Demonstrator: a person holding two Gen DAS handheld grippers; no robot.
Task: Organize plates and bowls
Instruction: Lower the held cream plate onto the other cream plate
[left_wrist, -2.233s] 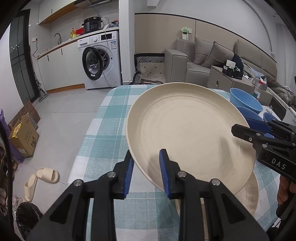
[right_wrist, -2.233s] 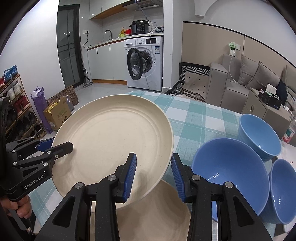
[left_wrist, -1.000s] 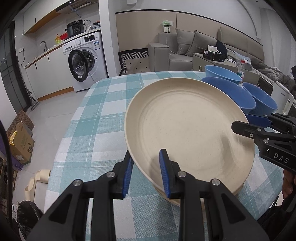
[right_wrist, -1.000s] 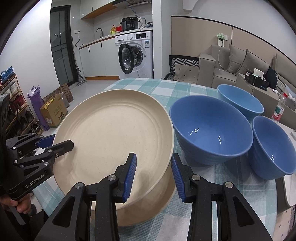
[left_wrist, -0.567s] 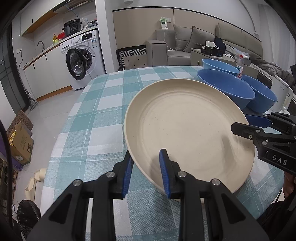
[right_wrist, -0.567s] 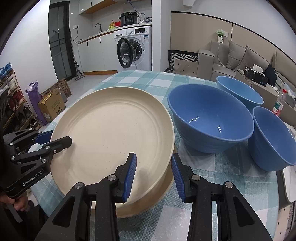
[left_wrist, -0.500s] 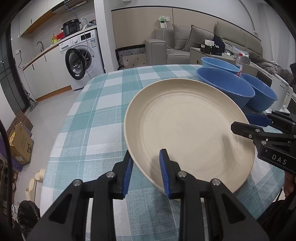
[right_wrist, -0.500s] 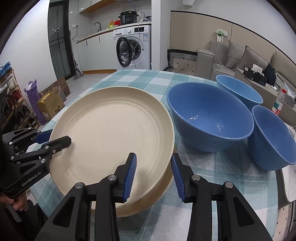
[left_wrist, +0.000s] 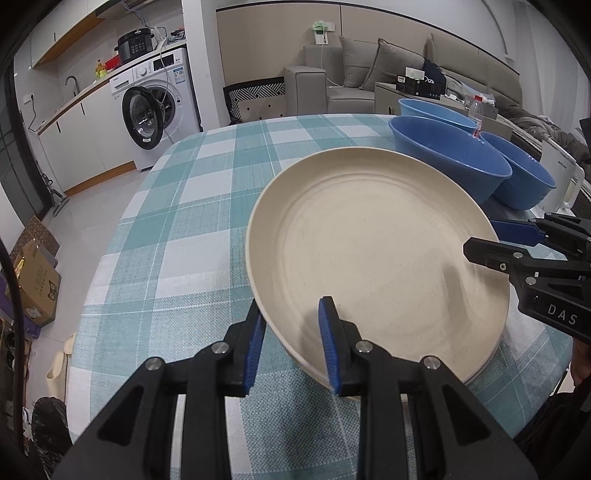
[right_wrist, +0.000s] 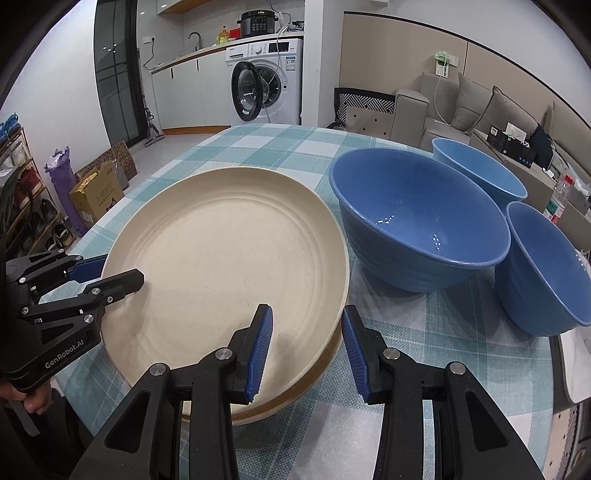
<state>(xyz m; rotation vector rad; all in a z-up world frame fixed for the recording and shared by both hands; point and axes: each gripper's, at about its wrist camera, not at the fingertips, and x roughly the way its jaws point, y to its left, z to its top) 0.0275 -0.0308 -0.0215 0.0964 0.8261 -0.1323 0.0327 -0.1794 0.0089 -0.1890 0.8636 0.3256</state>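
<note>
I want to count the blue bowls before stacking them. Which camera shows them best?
The right wrist view: all three blue bowls show open interiors beside the cream plate. The left wrist view shows the same three bunched at the far right, overlapping, rims mostly edge-on.

Even indoor light, fisheye-warped edges

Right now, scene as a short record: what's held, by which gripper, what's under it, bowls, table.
held: cream plate
left gripper: shut on the plate's near rim
right gripper: fingers straddle the opposite rim, shut on it
under it: second cream plate, only its edge visible; contact unclear
bowls: three blue bowls, upright, separate, beside the plates
table: teal checked tablecloth
</note>
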